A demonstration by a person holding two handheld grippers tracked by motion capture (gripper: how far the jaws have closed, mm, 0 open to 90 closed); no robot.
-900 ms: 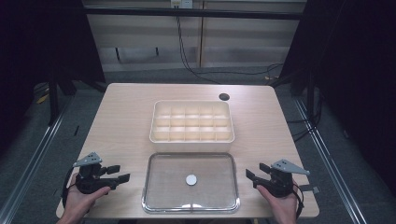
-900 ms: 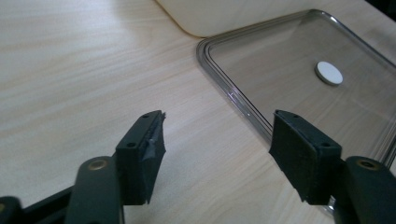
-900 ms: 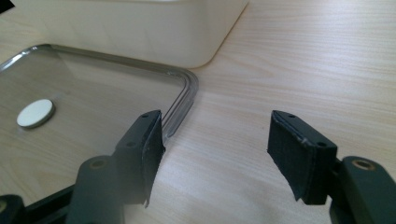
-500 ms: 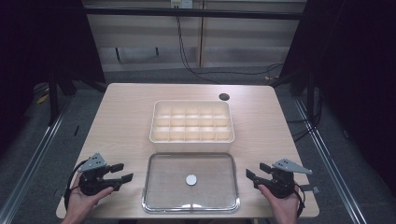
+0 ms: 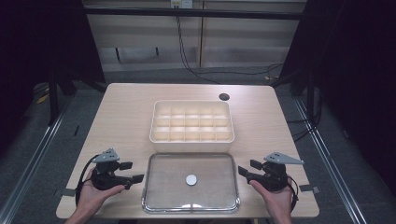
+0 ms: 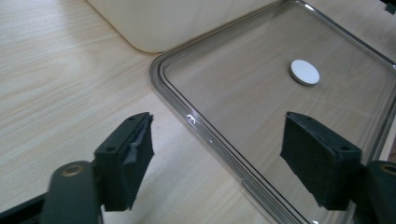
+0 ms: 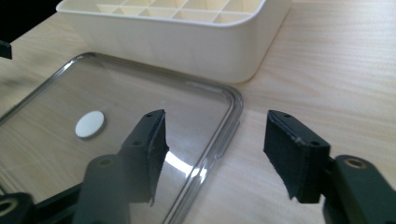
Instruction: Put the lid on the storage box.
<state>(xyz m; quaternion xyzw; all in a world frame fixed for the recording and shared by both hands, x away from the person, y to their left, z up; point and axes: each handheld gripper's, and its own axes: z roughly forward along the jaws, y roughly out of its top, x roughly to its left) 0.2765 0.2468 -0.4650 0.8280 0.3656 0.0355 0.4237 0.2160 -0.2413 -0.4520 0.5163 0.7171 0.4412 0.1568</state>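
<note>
Two grippers sit by the clear lid on my table. My left gripper is wide open at its left edge. My right gripper is wide open at its right edge.

We count one cream compartment box, one clear lid and one white disc. We hold two grippers: left gripper, right gripper.
</note>
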